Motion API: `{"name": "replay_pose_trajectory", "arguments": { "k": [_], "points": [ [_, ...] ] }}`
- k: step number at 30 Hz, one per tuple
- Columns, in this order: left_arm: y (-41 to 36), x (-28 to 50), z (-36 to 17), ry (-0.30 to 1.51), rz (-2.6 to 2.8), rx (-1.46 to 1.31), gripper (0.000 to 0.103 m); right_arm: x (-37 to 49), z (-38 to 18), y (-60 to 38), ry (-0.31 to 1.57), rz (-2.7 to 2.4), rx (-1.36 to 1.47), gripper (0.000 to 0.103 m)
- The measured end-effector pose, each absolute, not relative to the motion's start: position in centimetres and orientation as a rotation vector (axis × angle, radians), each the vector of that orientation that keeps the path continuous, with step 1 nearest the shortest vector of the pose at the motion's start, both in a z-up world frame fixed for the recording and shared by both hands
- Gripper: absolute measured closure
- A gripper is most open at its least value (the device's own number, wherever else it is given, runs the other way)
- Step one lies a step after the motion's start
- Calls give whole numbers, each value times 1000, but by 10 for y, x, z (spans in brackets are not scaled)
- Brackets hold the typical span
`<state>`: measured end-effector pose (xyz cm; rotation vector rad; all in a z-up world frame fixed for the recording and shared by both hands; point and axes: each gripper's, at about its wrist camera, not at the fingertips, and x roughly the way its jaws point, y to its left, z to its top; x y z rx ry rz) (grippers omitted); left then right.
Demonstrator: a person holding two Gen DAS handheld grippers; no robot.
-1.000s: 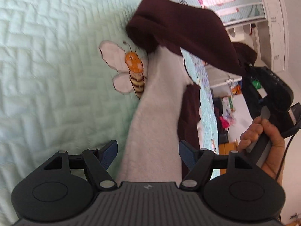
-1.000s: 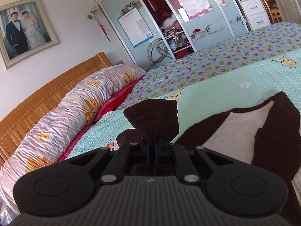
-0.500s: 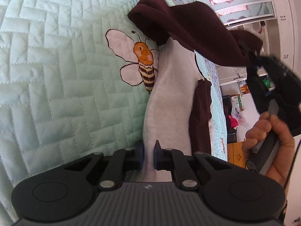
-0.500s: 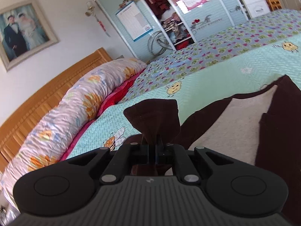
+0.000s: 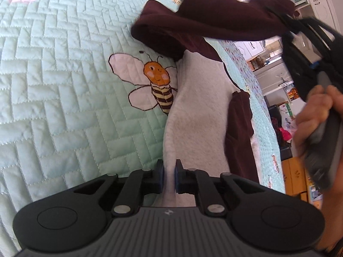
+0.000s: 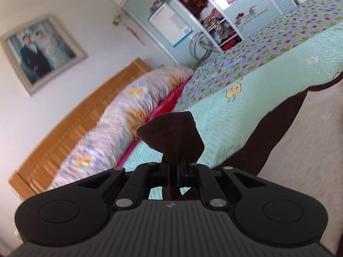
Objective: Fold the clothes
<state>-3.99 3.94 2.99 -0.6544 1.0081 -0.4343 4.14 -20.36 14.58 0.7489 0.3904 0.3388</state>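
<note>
The garment (image 5: 199, 107) lies on the quilt (image 5: 64, 85) beside the bee (image 5: 158, 85); the left gripper (image 5: 169, 176) pinches its pale lining, the right gripper (image 6: 173, 171) its dark corner. Uneven pulling could slip the thin fold free

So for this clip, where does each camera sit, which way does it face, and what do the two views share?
Left wrist: sits on the left gripper, looks down at the quilt; its jaws pinch the garment's cream lining; the other hand shows at right.
Right wrist: sits on the right gripper, faces nearly level toward the headboard and wardrobe; jaws shut on brown cloth.
Shared: the garment and the quilt.
</note>
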Motion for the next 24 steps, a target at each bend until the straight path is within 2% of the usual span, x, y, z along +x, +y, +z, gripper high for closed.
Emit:
{"name": "replay_pose_trajectory", "arguments": {
  "k": [4,8,10,14,19,21,24],
  "points": [
    [25,-44,51,930,-426,-516,93,28,173,-281,242,264,887,94],
    [-5,-61,84,798,-533,-333,93,-27,187,-370,70,114,941,94],
    [-22,-65,87,791,-569,-257,93,-63,179,-405,28,2,929,94],
    [-51,-69,75,828,-593,-117,93,-115,128,-451,83,-190,950,94],
    [-59,-74,67,856,-567,-38,93,-121,54,-460,212,-260,1062,94],
    [-59,-73,67,867,-559,-40,92,-117,44,-455,228,-243,1083,94],
    [-60,-72,68,879,-550,-47,92,-105,60,-445,218,-169,1051,94]
  ]
}}
